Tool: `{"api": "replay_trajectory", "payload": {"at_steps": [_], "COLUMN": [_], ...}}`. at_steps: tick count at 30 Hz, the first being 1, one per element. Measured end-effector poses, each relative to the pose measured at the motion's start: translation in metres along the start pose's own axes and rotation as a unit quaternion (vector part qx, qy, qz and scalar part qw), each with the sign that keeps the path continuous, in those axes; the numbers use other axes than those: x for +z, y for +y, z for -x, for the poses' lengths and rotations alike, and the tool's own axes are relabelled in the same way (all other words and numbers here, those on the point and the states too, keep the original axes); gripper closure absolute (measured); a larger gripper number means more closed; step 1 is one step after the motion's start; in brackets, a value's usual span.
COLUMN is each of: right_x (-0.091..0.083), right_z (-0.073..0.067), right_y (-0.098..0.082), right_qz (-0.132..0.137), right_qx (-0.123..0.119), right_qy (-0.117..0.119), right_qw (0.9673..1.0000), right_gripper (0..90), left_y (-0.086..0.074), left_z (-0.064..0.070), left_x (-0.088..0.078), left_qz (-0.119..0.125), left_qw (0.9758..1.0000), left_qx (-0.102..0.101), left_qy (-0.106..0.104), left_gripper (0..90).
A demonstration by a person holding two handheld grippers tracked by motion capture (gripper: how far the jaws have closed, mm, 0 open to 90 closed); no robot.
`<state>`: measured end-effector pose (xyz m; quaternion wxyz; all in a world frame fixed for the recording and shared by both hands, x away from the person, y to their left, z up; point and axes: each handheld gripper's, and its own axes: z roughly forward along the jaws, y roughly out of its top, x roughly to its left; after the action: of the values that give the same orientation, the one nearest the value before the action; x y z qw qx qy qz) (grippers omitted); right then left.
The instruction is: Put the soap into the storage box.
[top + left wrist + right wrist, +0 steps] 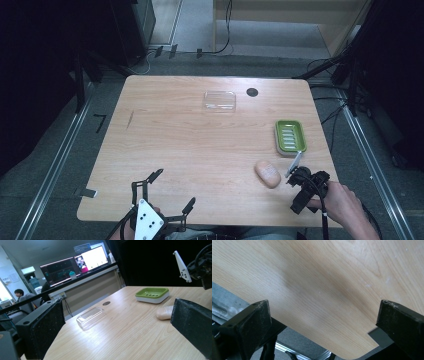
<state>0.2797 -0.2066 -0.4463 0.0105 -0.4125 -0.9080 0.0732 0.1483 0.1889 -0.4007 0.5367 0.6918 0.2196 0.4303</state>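
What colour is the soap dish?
Green top on a white base; the soap dish shows best in the left gripper view.

Wooden table [200, 150]: soap [267, 173], dish [290, 136], lid [219, 100].

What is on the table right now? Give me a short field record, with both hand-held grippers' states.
surface: wooden table
soap bar: peach-coloured soap, lying on the table near the right front edge
soap dish: green dish with a white base, empty, just beyond the soap
clear lid: transparent plastic lid, far middle of the table
left hand-held gripper: open, at the near edge, holding nothing
right hand-held gripper: open, holding nothing, beside the soap, jaws facing bare table
contact: neither hand-held gripper touches the soap
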Motion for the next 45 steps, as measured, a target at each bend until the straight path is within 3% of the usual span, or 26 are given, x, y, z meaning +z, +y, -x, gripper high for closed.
{"api": "replay_trajectory", "payload": {"at_steps": [23, 45], "right_x": [-0.015, -0.015], "right_z": [-0.016, -0.017], "right_y": [0.033, 0.083], "right_qz": [0.006, 0.012], "right_qx": [-0.031, -0.029], "right_qy": [0.000, 0.021], "right_qw": [0.9995, 0.9993], "right_gripper": [0.0, 0.0], "left_y": [0.000, -0.001], "left_z": [0.000, -0.002], "left_x": [0.002, 0.002], "left_qz": [0.002, 0.003], "left_qw": [1.0000, 1.0000], "left_qx": [-0.001, -0.003], "left_qy": [-0.003, 0.000], "left_gripper": [0.0, 0.0]}}
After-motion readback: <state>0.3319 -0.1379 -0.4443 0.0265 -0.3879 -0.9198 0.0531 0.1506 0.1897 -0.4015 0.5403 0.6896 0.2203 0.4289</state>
